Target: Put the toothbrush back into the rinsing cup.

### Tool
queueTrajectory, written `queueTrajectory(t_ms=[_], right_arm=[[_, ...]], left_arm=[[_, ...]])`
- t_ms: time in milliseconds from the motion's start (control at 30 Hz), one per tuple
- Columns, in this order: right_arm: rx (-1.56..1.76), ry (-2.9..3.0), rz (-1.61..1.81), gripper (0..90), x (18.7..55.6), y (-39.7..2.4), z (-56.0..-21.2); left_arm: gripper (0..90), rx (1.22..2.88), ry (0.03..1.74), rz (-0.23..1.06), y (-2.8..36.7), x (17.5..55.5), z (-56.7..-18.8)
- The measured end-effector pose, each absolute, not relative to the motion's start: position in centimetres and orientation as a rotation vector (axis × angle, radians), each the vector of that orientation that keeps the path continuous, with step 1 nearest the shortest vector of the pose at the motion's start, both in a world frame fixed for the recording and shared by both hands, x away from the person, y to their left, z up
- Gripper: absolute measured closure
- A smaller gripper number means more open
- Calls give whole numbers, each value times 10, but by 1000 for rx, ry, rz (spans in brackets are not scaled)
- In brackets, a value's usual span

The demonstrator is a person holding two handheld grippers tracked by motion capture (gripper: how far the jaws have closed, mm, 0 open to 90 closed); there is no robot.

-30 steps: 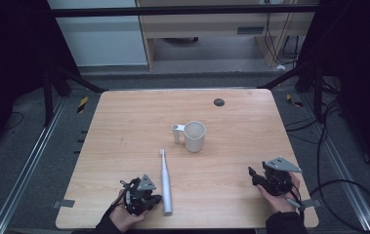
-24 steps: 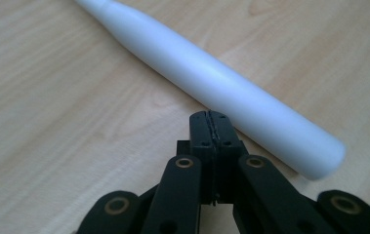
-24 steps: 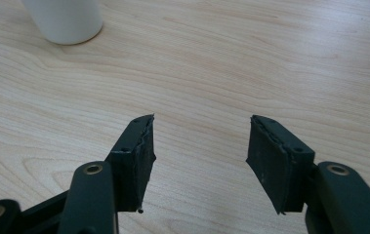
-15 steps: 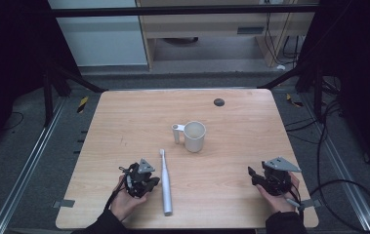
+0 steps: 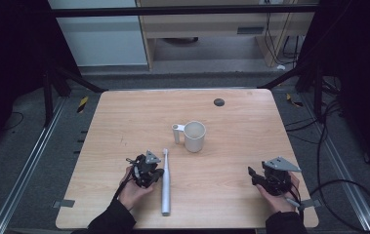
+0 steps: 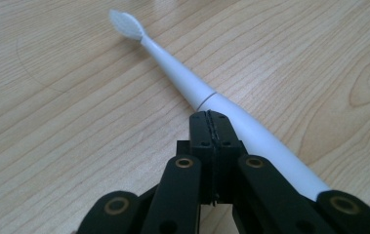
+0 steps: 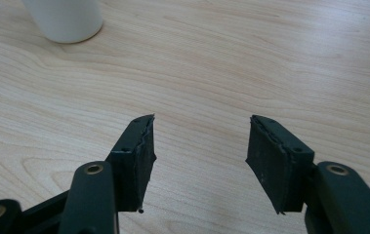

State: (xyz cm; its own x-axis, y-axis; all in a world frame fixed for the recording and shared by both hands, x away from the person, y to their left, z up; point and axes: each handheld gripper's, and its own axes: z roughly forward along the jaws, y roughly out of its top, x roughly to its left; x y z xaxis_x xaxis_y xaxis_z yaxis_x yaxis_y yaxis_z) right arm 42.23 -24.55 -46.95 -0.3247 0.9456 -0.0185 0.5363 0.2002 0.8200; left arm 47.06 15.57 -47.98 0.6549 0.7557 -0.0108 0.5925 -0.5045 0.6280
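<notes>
- Left gripper view, nearest: left tongs (image 6: 211,127) are sitting pressed together, nothing between the pads, tips just beside the thick handle of the electric toothbrush (image 6: 231,117), to its left; contact cannot be told.
- Toothbrush is lying flat on the surface (image 6: 65,122), long axis running away from the tongs, bristle head at the far end, handle end passing under the right side of the view.
- High view: toothbrush (image 5: 165,183) is pointing nearly straight away from the person, head toward the white mug (image 5: 194,136); left tongs (image 5: 149,171) are resting just left of its upper handle.
- Right tongs (image 5: 260,178) are sitting well apart from the toothbrush, near the right edge; left hand is clearly the nearer one.
- Right gripper view: right tongs (image 7: 199,163) are standing spread, bare wood between them, mug base (image 7: 65,19) far off.
- Judgement: left tongs are needing to spread, then shift right across the handle, squarely to its long axis.
</notes>
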Motion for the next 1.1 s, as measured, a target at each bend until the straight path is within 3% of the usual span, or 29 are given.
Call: queueTrajectory(t_ms=[1100], right_arm=[[1384, 1943, 1002, 434, 422, -246, -469]], left_arm=[[898, 2288, 981, 312, 141, 474, -481]])
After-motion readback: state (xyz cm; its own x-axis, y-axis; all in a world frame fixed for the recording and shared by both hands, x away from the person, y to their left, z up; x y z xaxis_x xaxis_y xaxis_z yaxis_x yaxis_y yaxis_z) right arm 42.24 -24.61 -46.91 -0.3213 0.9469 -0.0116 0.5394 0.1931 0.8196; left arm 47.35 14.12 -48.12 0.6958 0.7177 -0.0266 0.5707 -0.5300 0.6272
